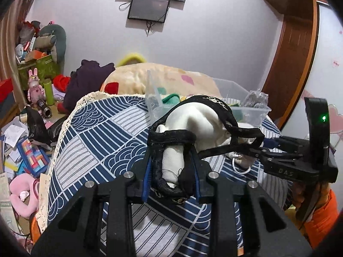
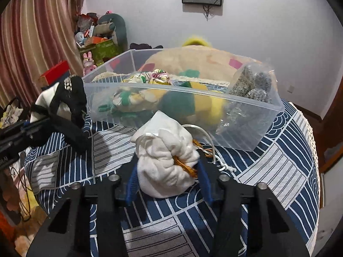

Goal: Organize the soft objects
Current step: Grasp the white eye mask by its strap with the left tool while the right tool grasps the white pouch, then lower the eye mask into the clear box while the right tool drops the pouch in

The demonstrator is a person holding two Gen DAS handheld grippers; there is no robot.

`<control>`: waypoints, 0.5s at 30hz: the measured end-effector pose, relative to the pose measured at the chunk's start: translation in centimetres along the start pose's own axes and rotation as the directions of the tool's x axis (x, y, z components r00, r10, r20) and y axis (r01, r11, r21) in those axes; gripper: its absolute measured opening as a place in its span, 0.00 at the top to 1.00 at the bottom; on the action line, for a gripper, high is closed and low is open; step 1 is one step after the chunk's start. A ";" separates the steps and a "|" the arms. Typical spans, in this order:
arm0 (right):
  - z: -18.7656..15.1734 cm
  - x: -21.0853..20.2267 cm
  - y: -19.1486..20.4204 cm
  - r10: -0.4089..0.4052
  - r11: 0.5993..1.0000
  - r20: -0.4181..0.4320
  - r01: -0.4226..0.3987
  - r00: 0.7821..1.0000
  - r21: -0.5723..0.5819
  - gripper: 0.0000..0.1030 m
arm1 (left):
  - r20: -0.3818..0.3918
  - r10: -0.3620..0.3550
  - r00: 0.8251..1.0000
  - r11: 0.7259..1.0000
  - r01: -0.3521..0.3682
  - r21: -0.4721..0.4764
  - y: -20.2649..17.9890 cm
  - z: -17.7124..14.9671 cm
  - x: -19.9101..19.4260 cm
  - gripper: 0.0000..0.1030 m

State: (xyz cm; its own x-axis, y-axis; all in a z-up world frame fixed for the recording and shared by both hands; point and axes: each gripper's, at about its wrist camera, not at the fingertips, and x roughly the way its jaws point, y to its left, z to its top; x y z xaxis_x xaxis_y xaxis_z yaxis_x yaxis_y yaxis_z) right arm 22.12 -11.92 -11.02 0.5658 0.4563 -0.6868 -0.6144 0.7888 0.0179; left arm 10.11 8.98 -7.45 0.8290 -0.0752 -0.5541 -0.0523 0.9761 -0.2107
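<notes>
My left gripper (image 1: 171, 175) is shut on a white cloth item with black straps (image 1: 190, 124), holding it above the blue patterned tablecloth (image 1: 103, 132); the same item shows at the left of the right wrist view (image 2: 62, 105). My right gripper (image 2: 167, 175) is shut on a white drawstring pouch (image 2: 165, 160) with an orange cord, just in front of the clear plastic bin (image 2: 246, 109). The bin holds green, yellow and floral soft items (image 2: 150, 79) and a bag of grey pieces (image 2: 253, 83). The right gripper also shows at the right of the left wrist view (image 1: 257, 152).
The bin (image 1: 253, 111) sits at the table's far side. A beige blanket (image 1: 137, 79) lies behind it. Clutter, a pink rabbit figure (image 1: 35, 85) and boxes fill the floor at left. A wooden door (image 1: 293, 49) stands at right.
</notes>
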 end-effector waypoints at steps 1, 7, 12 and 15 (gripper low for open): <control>-0.1 -0.2 -0.2 0.001 1.000 0.001 -0.001 1.000 0.001 0.67 | 0.005 -0.003 1.000 1.000 0.003 0.001 -0.1 0.1 -0.1 0.70; -0.6 -2.0 -0.7 0.014 1.000 0.032 -0.014 0.999 0.004 0.73 | 0.026 -0.017 1.000 1.000 0.017 0.016 -0.9 0.8 -0.8 0.70; -0.4 -4.8 -1.1 0.018 1.000 0.101 -0.018 0.995 0.003 0.73 | 0.044 -0.051 0.998 0.999 0.050 0.014 -1.2 2.0 -1.2 0.70; -0.3 -6.3 -1.5 0.007 1.000 0.145 -0.006 0.989 -0.002 0.73 | 0.067 -0.047 0.997 0.999 0.046 0.024 -1.6 3.1 -1.3 0.70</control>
State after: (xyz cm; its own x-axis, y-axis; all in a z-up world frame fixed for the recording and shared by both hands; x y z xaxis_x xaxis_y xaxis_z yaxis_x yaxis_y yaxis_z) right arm 19.30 -16.07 -6.89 0.6356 0.5166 -0.5737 -0.6191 0.7851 0.0210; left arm 10.85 8.17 -3.92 0.8658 -0.1076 -0.4886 -0.0007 0.9763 -0.2162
